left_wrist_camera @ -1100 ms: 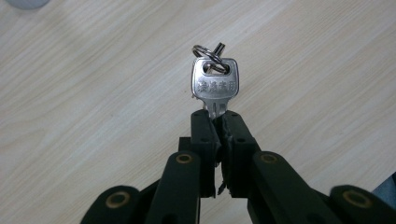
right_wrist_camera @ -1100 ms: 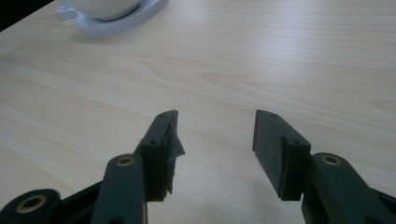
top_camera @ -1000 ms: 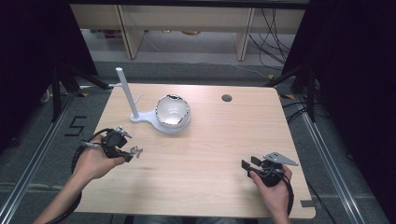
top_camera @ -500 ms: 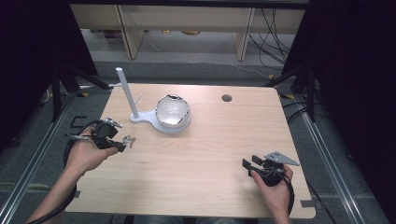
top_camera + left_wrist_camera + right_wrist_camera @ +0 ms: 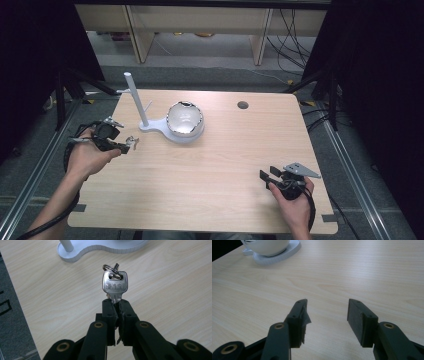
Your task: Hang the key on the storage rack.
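Left tongs (image 5: 115,305) clamping key (image 5: 114,285) by blade, head and ring (image 5: 111,268) sticking forward, likely for hanging on stand (image 5: 165,120) peg. Key hovering over tabletop (image 5: 210,175), just left of stand. Right tongs (image 5: 327,311) gaping, holding nothing, idling well right of stand.

Light wooden table (image 5: 210,190), grey floor (image 5: 35,145), wooden shelving (image 5: 200,20) behind, dark surroundings

the left gripper (image 5: 126,145), pinching a key (image 5: 114,285), has drifted farther toward the table's left edge
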A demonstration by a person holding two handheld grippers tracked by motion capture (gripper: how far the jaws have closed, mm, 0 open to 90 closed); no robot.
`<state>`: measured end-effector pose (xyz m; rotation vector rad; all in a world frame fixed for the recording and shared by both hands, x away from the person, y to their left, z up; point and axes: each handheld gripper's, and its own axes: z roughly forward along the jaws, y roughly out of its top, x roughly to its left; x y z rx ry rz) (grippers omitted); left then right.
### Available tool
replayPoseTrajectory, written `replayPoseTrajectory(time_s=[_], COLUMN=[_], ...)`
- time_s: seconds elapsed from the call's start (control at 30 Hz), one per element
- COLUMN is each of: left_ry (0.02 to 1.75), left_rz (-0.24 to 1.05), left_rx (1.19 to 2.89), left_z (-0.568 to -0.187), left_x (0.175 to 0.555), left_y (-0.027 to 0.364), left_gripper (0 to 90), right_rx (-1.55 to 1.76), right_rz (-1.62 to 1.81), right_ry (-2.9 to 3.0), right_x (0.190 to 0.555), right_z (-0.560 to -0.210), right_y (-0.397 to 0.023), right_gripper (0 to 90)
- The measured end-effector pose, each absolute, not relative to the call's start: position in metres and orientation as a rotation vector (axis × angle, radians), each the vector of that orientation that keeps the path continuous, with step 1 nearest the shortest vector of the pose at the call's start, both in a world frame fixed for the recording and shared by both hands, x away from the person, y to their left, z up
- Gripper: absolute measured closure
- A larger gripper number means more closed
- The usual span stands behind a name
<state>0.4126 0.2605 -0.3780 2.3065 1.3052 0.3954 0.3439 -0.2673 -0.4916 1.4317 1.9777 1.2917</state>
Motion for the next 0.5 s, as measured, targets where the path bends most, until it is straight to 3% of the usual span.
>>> replayPoseTrajectory(time_s=[0.5], left_ry=[1.375], left_rz=[0.472], left_rx=[2.279], left_z=[-0.365], left_x=[0.424], left_y=[0.283], left_gripper=[84.3], right_rx=[1.444], right_rz=[1.305], right_ry=[1.978], right_x=[0.344], right_z=[-0.492], right_y=[-0.266], right_gripper=[50.9])
